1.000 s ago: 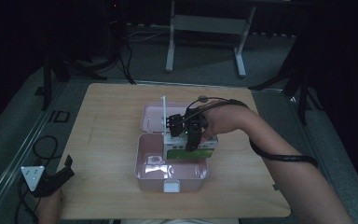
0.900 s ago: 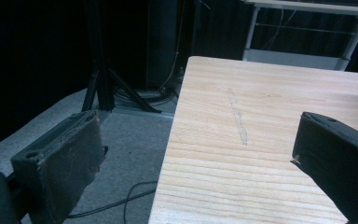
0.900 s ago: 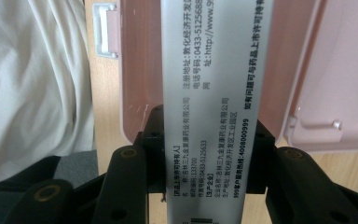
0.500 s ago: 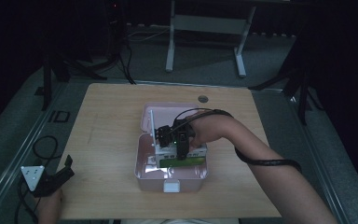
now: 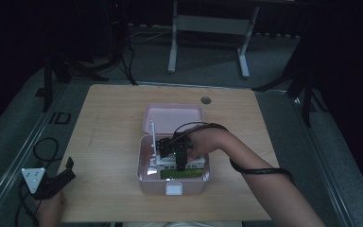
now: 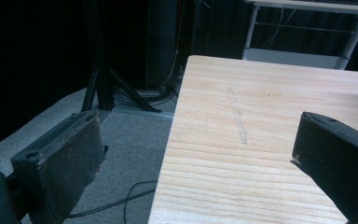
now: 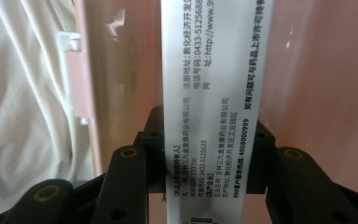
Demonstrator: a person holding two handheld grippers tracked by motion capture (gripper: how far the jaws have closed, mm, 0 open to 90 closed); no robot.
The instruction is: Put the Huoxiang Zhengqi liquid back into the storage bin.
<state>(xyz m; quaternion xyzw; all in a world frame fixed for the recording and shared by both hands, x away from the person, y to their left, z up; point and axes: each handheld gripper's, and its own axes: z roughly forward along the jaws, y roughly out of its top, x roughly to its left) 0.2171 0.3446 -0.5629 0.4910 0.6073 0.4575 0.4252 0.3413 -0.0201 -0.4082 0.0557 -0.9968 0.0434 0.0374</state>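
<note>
The pink box (image 5: 144, 176) sits open near the front middle of the wooden table (image 5: 104, 123), its lid (image 5: 174, 117) lying flat just behind it. The right gripper (image 5: 179, 158) is down inside the box, the forearm reaching in from the box's right with a black cable (image 5: 260, 169) looped round the wrist. In the right gripper view the jaws are clamped on a white carton (image 7: 214, 93), one on each side of its narrow printed face, black text running along it. The pink wall of the box (image 7: 317, 74) fills the space beyond the carton, and pale crumpled cloth (image 7: 28, 93) shows past the box's edge. From the high view the carton (image 5: 170, 164) lies low in the box, a green strip (image 5: 182, 173) showing just in front of it, and a thin white upright piece (image 5: 153, 137) stands at the box's rear left. A white latch (image 5: 173, 189) sits on the box's front wall.

Well to the left of the box, off the table's front left corner, the left gripper (image 5: 59, 177) hangs in the hand, grey plate (image 5: 33, 177) on top. Its jaws are spread wide with nothing between them; the table edge (image 6: 168, 158) and grey floor (image 6: 135, 140) lie beyond.
</note>
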